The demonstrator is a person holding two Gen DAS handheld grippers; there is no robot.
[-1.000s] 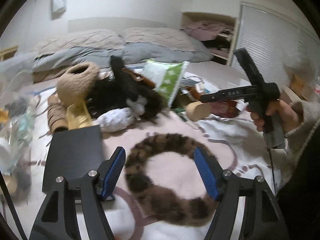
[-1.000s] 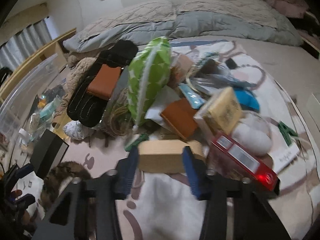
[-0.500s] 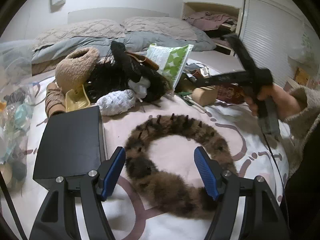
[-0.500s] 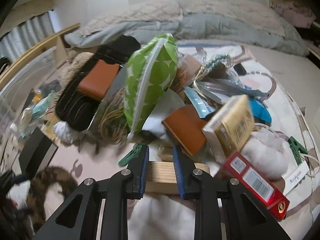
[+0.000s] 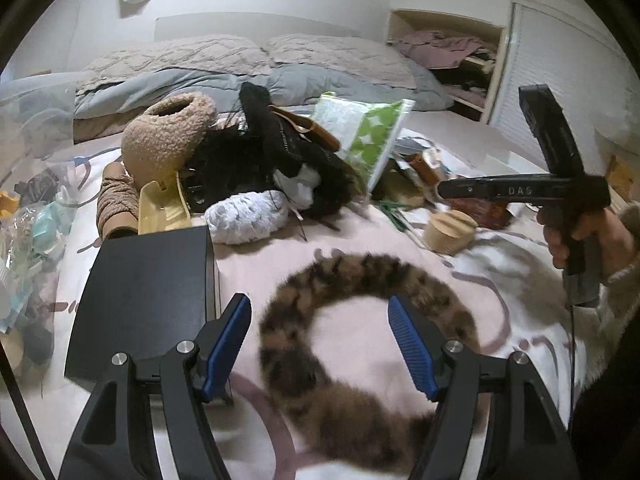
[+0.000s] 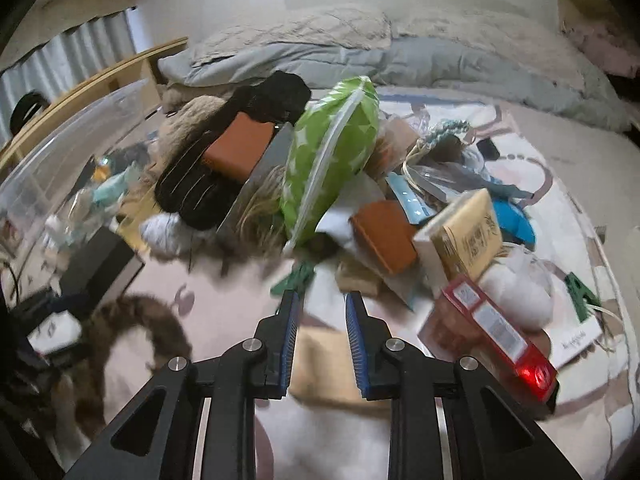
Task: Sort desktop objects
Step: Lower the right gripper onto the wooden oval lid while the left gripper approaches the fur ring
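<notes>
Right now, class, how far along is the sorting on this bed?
Barely started. Done: a few small things lie in the clear bin. In hand: the left gripper hovers, fingers open, over the furry headband; the right gripper, fingers close together, is at the wooden block, grip unclear. Left: green pouch, red box and the heap around them.

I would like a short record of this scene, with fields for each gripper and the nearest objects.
surface: patterned bedcover
left gripper: open, above the furry brown headband
right gripper: jaws narrow, over the wooden block; grip unclear
beside headband: black box
in the pile behind: green pouch
</notes>
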